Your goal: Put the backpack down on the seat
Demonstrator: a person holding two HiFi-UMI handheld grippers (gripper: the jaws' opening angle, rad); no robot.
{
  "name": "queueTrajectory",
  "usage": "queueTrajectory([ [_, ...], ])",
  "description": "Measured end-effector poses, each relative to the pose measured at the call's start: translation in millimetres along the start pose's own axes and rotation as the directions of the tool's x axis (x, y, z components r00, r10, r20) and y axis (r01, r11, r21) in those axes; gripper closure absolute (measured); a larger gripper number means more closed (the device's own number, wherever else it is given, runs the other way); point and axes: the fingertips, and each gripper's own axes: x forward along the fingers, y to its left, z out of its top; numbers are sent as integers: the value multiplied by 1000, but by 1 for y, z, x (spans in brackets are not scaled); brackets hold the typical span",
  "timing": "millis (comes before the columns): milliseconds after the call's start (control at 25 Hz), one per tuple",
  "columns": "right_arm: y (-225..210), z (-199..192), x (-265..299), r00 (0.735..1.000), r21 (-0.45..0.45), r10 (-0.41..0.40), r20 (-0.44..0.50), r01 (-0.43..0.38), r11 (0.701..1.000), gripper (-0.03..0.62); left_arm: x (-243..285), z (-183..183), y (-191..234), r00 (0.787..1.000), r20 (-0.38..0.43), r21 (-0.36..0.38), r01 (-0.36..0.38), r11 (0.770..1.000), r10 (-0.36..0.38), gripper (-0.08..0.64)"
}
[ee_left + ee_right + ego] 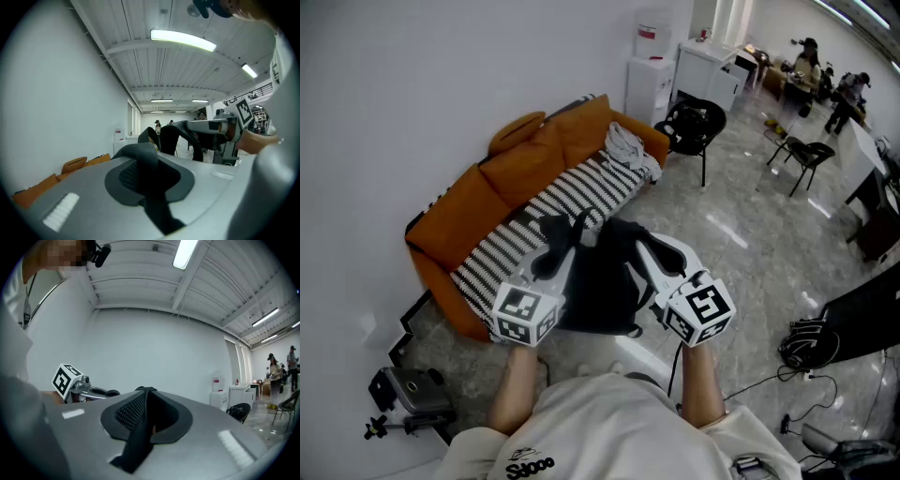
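A black backpack [600,281] hangs in front of me, between my two grippers, above the floor at the front edge of the orange sofa [534,150]. My left gripper [553,248] is shut on a black shoulder strap [157,211], which runs up through its jaws in the left gripper view. My right gripper [643,247] is shut on the other black strap [136,446], seen pinched between its jaws in the right gripper view. The sofa seat carries a black-and-white striped cover [572,202]. The lower part of the backpack is hidden behind the grippers.
A grey bundle of cloth [628,150] lies at the sofa's far end. A black chair [694,127] and a white cabinet [649,84] stand beyond it. A device on a tripod [408,394] sits at lower left, cables [811,342] at right. People stand far back.
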Motion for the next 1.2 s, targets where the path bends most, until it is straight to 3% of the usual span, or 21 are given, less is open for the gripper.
queueTrajectory([
  [440,-18,1,-10,999,76,36,37,-39,996,535,10,5,-15,1000,6,-8,-17,1000,17,520],
  [1200,-83,-17,2,998,81,60,14,-61,995,537,73,-2,-19,998,1,-58,-56,997,56,520],
])
